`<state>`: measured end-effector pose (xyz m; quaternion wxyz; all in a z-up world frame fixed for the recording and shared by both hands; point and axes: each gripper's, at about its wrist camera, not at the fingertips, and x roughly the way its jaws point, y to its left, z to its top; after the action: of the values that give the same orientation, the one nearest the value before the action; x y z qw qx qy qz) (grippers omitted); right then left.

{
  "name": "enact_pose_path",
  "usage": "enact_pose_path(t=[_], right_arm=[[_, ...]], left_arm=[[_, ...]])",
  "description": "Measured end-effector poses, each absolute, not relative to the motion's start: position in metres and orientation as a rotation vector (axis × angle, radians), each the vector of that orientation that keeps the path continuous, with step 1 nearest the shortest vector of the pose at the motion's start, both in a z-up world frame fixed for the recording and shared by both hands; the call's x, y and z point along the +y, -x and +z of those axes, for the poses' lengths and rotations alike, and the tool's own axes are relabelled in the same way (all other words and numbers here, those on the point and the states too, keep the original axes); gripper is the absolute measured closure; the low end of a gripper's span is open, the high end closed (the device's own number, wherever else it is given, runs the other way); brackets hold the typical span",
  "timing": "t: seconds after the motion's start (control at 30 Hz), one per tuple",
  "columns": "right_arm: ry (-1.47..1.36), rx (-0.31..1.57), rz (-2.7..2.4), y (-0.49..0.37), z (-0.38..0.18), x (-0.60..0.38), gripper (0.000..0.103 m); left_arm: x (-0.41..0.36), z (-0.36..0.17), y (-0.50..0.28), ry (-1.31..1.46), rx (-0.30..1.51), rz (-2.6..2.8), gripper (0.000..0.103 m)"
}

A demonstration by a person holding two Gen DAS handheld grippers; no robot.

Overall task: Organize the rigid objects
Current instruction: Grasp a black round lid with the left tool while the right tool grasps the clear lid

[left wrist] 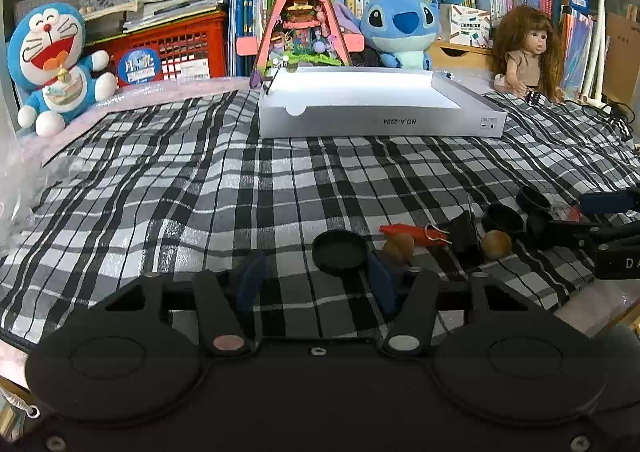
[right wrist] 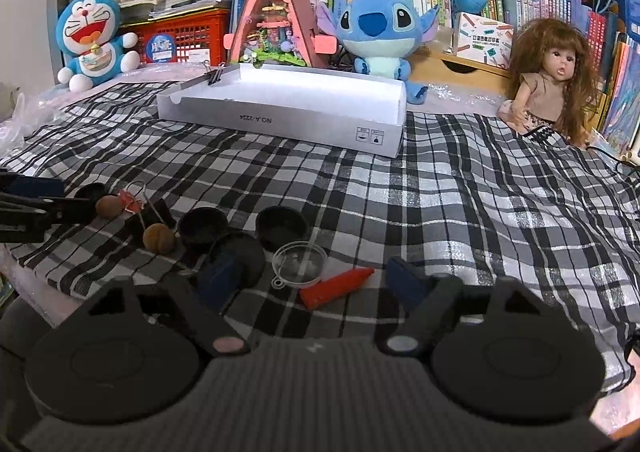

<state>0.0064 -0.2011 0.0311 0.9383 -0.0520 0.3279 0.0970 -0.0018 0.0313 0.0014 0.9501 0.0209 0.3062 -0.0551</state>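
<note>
Small rigid objects lie on the checked cloth near both grippers. In the right wrist view: a red cone (right wrist: 336, 287), a clear plastic lid (right wrist: 299, 265), two black round cups (right wrist: 281, 227) (right wrist: 202, 229), a brown nut (right wrist: 159, 238) and a black binder clip (right wrist: 154, 212). My right gripper (right wrist: 316, 282) is open, with the red cone and clear lid between its fingers. My left gripper (left wrist: 316, 280) is open and empty, just behind a black round lid (left wrist: 339, 252); a red cone (left wrist: 412, 234) and brown nuts (left wrist: 496, 245) lie to its right.
A white open box (left wrist: 380, 120) (right wrist: 280, 120) stands farther back on the cloth, with a binder clip (right wrist: 215, 75) on its corner. Plush toys (left wrist: 400, 28), a doll (left wrist: 524, 52), a toy house and book shelves line the back.
</note>
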Motion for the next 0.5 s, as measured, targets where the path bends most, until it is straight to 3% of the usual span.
enact_pose_path(t=[0.2, 0.23, 0.33, 0.5], right_arm=[[0.156, 0.634, 0.216, -0.002, 0.035, -0.193, 0.032], [0.165, 0.627, 0.218, -0.002, 0.035, -0.192, 0.039], [0.181, 0.63, 0.22, -0.002, 0.035, -0.188, 0.07], [0.162, 0.637, 0.219, -0.006, 0.035, -0.19, 0.069]], left_arm=[[0.027, 0.001, -0.002, -0.041, 0.609, -0.112, 0.064], [0.027, 0.001, -0.003, -0.04, 0.606, -0.108, 0.073], [0.025, 0.0, -0.004, -0.053, 0.601, -0.095, 0.074], [0.022, 0.002, -0.007, -0.056, 0.604, -0.097, 0.074]])
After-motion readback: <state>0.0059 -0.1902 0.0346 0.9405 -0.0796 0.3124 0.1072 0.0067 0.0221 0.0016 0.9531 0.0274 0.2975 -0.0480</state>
